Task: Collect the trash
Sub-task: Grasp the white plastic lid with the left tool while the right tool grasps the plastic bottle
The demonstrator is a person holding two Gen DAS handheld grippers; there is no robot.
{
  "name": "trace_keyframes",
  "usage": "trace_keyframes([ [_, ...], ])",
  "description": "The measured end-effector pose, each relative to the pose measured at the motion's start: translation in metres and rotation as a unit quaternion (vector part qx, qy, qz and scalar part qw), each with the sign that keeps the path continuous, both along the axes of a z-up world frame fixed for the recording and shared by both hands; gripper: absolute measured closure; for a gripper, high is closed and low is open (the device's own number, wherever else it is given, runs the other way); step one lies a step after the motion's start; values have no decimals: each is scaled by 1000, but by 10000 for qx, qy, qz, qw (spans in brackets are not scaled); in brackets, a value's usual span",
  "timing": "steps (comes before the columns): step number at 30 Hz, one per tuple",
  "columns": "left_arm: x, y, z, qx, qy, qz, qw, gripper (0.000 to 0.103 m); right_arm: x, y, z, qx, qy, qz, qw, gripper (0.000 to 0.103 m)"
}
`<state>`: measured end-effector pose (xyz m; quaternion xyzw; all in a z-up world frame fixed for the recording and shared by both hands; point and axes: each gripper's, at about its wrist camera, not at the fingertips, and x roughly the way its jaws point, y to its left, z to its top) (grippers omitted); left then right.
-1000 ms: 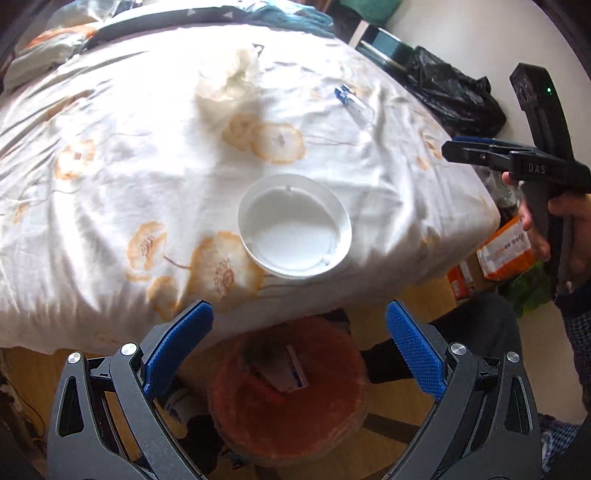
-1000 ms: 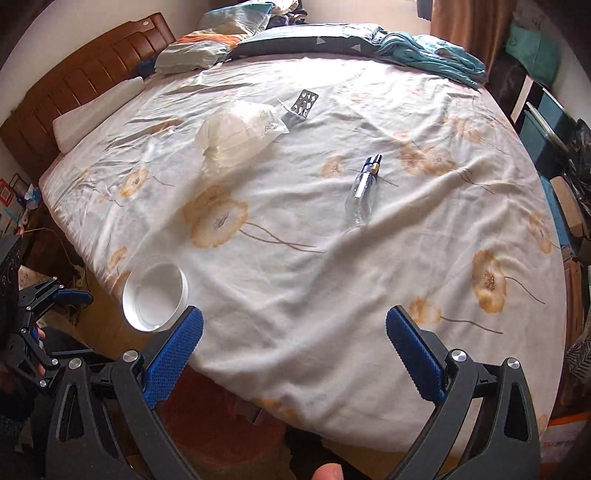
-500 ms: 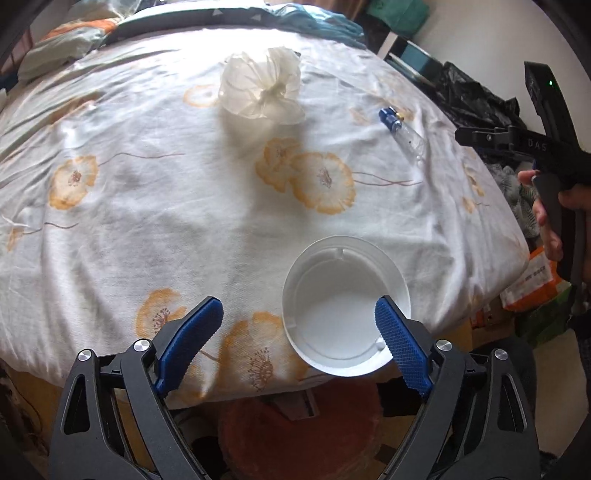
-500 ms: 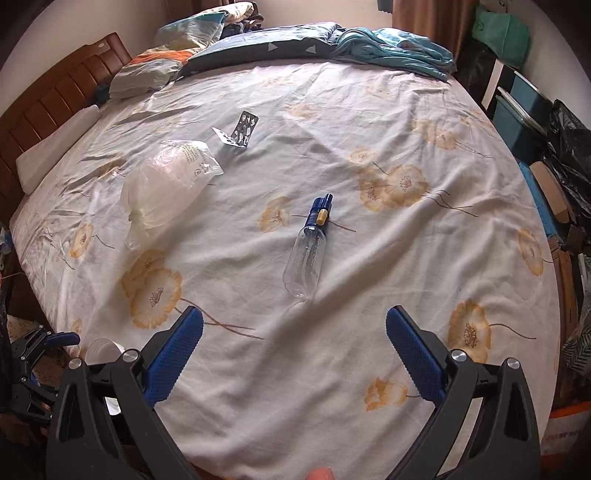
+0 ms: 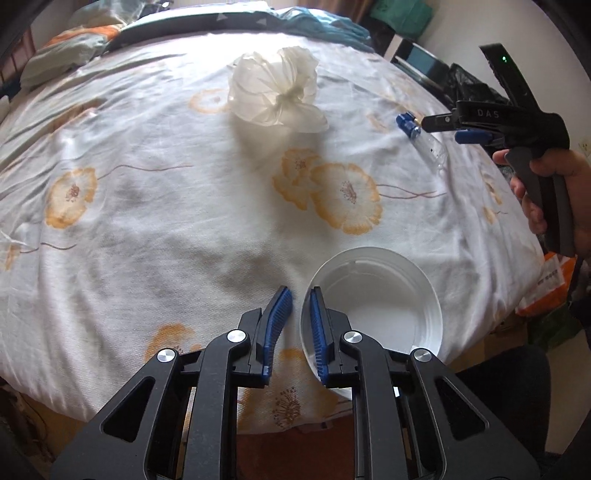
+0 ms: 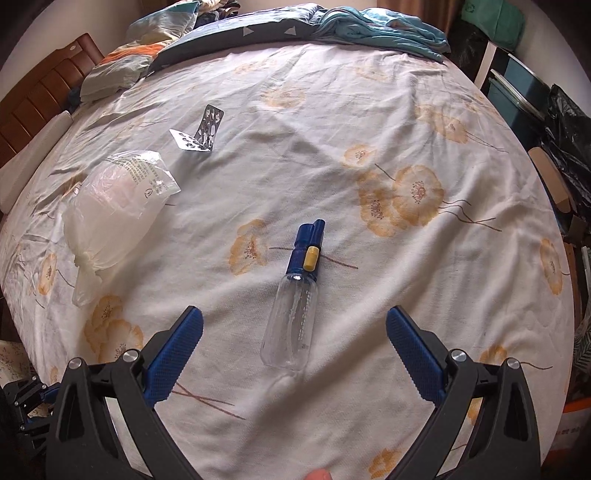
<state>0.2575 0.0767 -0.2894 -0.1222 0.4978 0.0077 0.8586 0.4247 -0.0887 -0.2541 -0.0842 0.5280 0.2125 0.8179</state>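
The left gripper has its blue pads pinched on the near rim of the white plastic bowl, one pad inside the wall and one outside, and the bowl sits right at the near edge of the bed, on the flowered sheet. Over at the far side of that bowl, the right gripper hangs above the sheet with its fingers spread wide apart, gripping nothing. Between those spread fingers and a little beyond them lies the clear spray bottle, flat on the sheet, its blue cap pointing away toward the head of the bed. Farther from the bowl, toward the middle of the bed, the crumpled clear plastic bag rests on the sheet, and beyond the bag two silver blister packs lie touching each other. Pillows and a teal blanket are heaped at the head of the bed.
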Motion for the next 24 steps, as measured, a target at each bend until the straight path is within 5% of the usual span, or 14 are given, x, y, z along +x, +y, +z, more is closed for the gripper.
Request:
trace_keyframes([
  [4,-4,2,1,-37,-64,34,10000,94,9,6,-12,-78,106,-8,9999,18],
  [7,-8,4,6,-129,-143,63,9998,95,15,11,-21,-152,232,32,9996,40],
  [10,-14,4,14,-201,-229,75,9995,95,16,14,-26,-272,270,84,9992,72],
  [16,-30,6,32,-338,-425,130,9984,95,4,15,-13,-421,-61,214,9989,76],
  [24,-54,1,64,-117,-706,148,9973,95,-51,5,50,149,-621,545,9965,77],
])
